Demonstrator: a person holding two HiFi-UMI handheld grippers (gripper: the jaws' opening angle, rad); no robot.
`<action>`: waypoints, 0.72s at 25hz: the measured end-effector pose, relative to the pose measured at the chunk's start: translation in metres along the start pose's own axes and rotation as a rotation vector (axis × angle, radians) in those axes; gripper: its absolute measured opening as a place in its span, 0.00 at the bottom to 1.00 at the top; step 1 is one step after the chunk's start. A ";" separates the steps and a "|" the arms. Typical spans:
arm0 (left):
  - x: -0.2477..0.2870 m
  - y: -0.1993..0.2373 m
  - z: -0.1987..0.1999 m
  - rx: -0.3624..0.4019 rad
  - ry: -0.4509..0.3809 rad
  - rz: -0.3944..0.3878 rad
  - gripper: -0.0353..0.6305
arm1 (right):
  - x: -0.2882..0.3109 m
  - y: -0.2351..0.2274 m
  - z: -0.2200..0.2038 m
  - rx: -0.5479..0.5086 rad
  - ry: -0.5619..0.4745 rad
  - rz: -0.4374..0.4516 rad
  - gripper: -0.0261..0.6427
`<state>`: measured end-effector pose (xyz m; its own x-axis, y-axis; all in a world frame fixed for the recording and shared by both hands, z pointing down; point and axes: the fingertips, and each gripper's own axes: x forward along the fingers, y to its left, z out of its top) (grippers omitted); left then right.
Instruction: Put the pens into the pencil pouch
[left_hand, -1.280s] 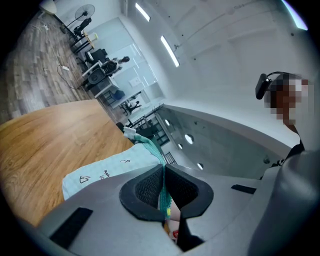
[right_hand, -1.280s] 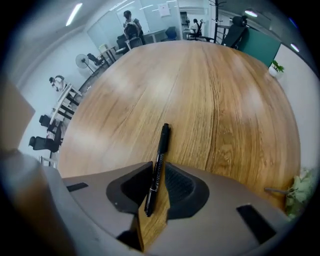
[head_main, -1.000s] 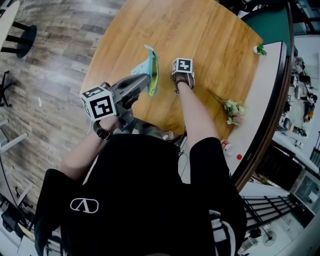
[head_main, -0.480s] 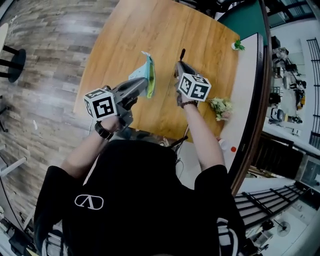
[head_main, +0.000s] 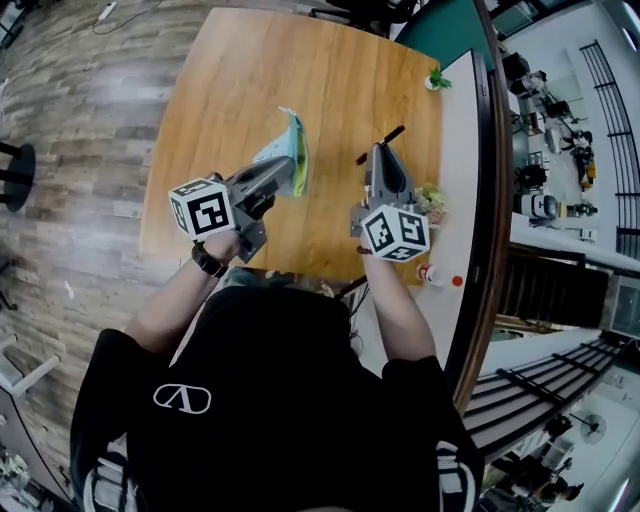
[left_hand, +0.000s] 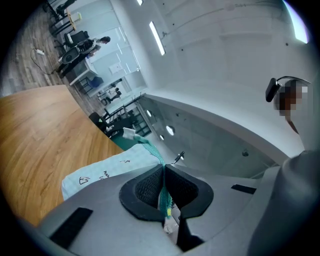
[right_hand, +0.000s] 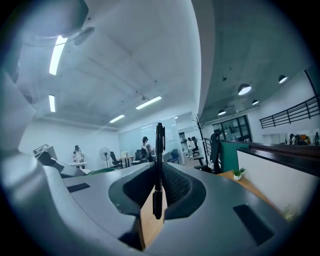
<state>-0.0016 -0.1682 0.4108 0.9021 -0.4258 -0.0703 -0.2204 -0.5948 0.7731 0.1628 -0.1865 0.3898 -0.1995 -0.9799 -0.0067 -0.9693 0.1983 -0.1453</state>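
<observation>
- Pen (right_hand: 159, 150): slim, black, with a cap clip, pinched crosswise in the right gripper's (right_hand: 159, 186) closed jaws, over the table's (head_main: 300, 70) right side.
- Pencil pouch (head_main: 284, 152): pale teal with a green zipper edge, clamped by the left gripper (left_hand: 162, 189) over the table's middle.
- The table is round and wooden, with plank floor (head_main: 80, 120) around it.

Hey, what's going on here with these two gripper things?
A person at a wooden table is working with a gripper in each hand. The left tongs are clamped on the edge of a light blue pouch, holding it out over the table. The right tongs grip a black pen, which stands crosswise between them. Pen and pouch are apart, so the pen is not yet in the pouch.
</observation>
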 end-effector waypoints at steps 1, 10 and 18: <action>0.004 -0.002 -0.001 -0.001 0.003 -0.005 0.08 | -0.004 0.002 0.006 -0.005 -0.020 0.005 0.10; 0.020 -0.012 -0.009 -0.013 0.023 -0.023 0.08 | 0.001 0.075 0.056 0.048 -0.162 0.196 0.10; 0.020 -0.019 -0.001 -0.022 0.003 -0.043 0.08 | 0.011 0.108 0.052 0.063 -0.141 0.274 0.10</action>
<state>0.0211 -0.1649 0.3956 0.9115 -0.3983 -0.1022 -0.1731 -0.5971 0.7833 0.0636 -0.1775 0.3227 -0.4258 -0.8845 -0.1909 -0.8705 0.4580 -0.1801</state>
